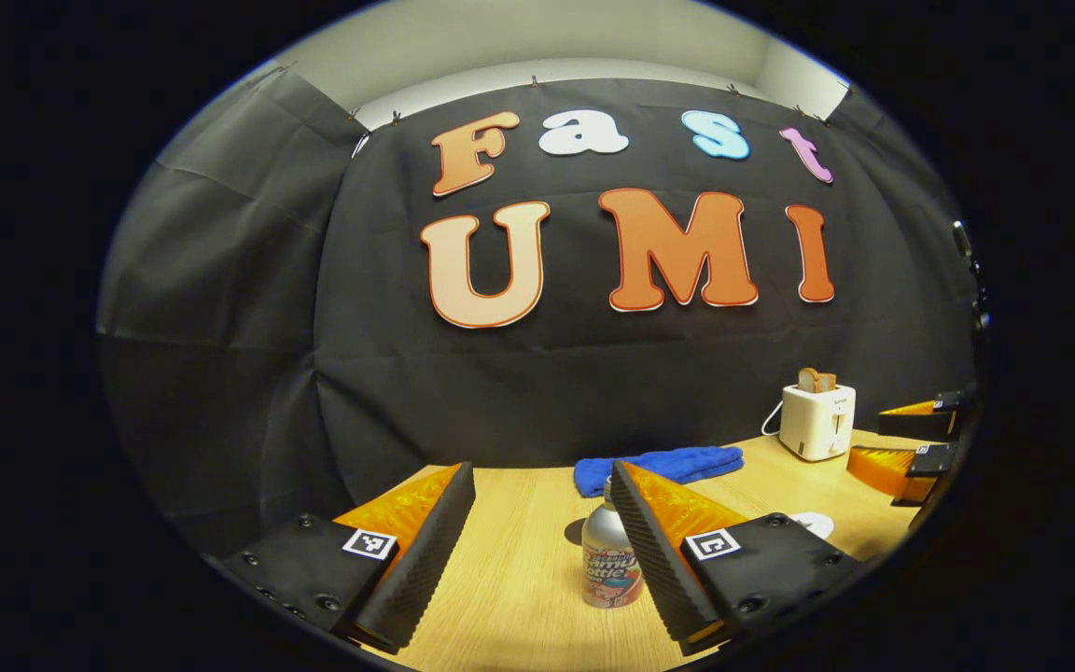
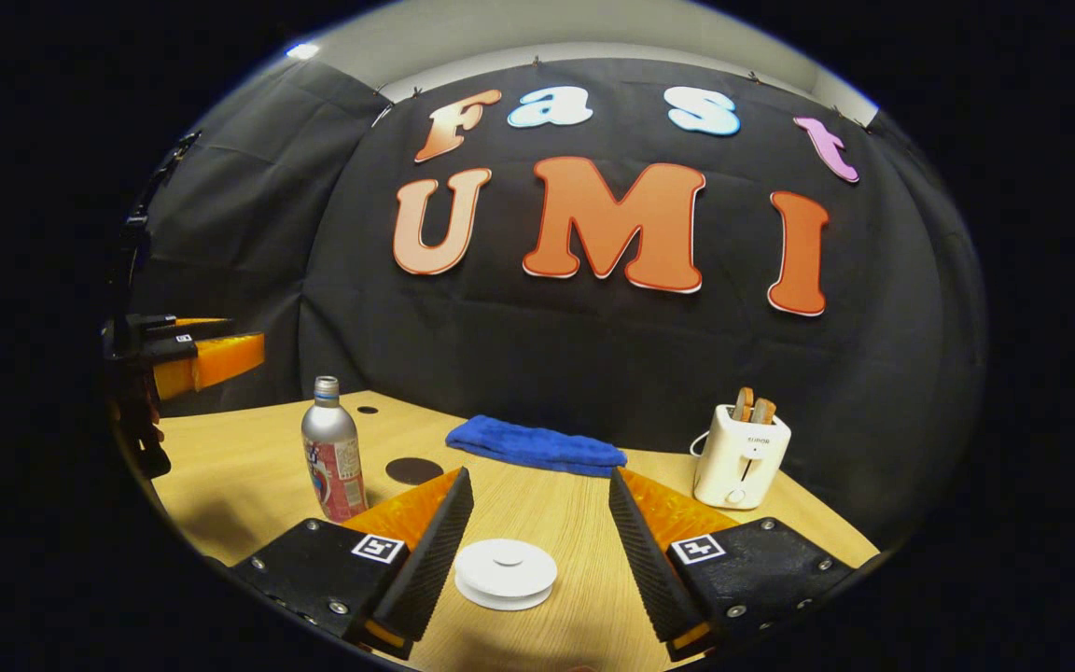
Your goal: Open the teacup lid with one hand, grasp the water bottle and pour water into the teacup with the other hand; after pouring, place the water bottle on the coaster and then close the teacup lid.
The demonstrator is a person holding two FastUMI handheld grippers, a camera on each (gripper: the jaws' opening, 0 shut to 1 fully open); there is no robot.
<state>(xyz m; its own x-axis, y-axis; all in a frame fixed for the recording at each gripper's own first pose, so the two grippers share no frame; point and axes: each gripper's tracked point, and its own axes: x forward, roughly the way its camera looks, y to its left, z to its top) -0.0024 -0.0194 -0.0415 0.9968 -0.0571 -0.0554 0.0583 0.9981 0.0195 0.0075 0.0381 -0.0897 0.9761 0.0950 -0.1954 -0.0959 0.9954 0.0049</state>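
The silver water bottle (image 1: 605,560) with a red label stands upright on the wooden table; my left gripper (image 1: 542,471) is open just short of it, and its right finger hides the bottle's right side. In the right gripper view the bottle (image 2: 332,453) stands at the left, beside a dark round coaster (image 2: 413,470). The white teacup lid (image 2: 506,572) sits low on the table between the fingers of my open right gripper (image 2: 539,478), untouched. A sliver of the lid (image 1: 816,525) peeks past the left gripper's right finger. The coaster (image 1: 574,532) lies behind the bottle.
A folded blue towel (image 2: 536,446) lies at the back of the table (image 2: 239,476). A white toaster (image 2: 741,455) with bread slices stands at the back right. The left gripper (image 2: 248,353) hovers at the far left; the right gripper (image 1: 892,439) shows at the far right.
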